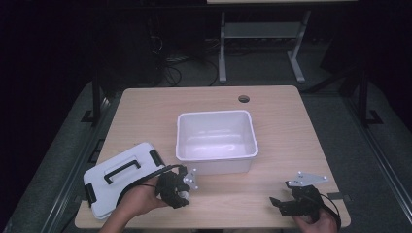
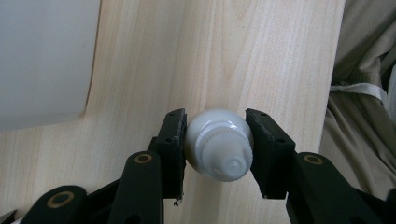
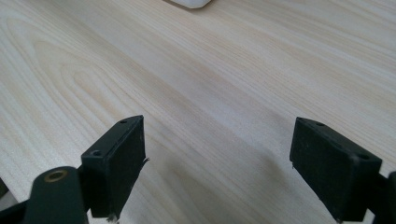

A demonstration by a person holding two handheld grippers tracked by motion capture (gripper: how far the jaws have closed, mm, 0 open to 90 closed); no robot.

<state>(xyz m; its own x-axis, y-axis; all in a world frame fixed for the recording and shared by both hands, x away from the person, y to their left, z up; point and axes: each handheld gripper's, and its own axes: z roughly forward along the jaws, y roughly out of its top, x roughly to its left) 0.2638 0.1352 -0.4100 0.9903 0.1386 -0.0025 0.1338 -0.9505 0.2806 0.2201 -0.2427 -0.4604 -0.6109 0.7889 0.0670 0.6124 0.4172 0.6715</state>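
We are clamping our left tongs (image 2: 215,140) on a small white bottle (image 2: 218,148) just above the surface (image 2: 261,65), its lower body hidden behind its ribbed cap. Our right tongs (image 3: 217,161) are standing apart, holding nothing.

Dim, dark-edged high view; bright, soft close-ups, faint shadows.

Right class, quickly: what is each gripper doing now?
Left gripper: closed on a small white bottle.
Right gripper: open, nothing between its jaws.
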